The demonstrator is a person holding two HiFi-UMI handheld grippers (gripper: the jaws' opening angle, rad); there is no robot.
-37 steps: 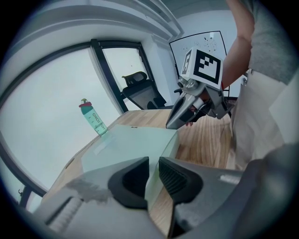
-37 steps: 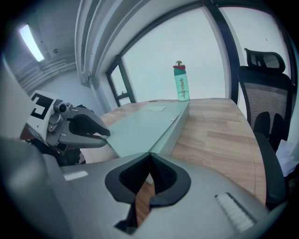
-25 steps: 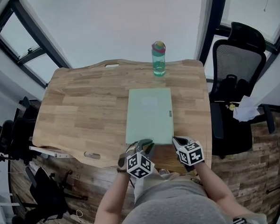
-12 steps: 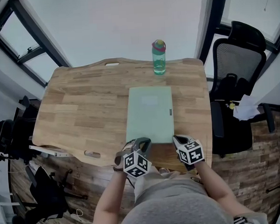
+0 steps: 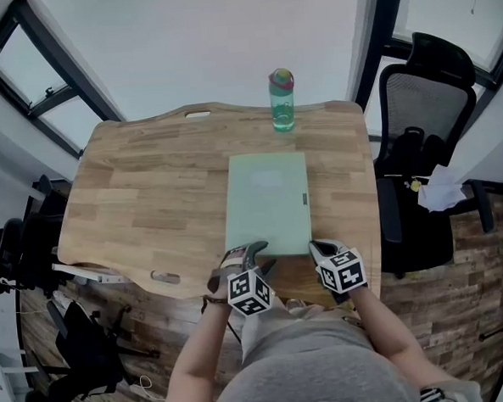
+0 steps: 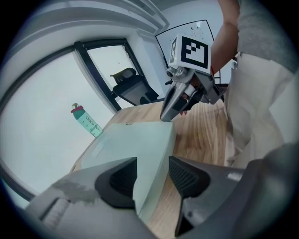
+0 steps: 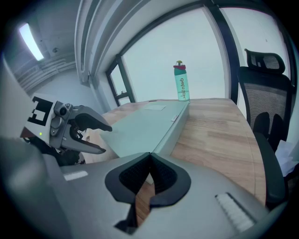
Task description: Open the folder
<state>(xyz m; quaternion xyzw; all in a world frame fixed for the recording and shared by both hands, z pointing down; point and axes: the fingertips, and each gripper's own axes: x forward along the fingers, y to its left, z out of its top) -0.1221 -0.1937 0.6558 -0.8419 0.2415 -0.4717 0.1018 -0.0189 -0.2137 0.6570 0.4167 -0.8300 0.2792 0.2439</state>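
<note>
Two hand-held grippers meet the near edge of a pale green, flat rectangular folder point(image 5: 267, 203), which lies closed on the light wooden counter point(image 5: 149, 194), right of its middle and close to the person's side. The left gripper point(image 5: 253, 253) sits at the folder's near left corner with its jaws spread apart; in the left gripper view the folder's edge runs down between the two dark pads, which do not clamp it. The right gripper point(image 5: 318, 249) is at the near right corner, its pads pressed together at the tips with that corner just beyond them. A translucent teal water bottle point(image 5: 282, 100) with a pink and green cap stands upright near the counter's far edge, beyond the folder and apart from it. A black mesh office chair point(image 5: 424, 109) stands off the counter's right side.
</note>
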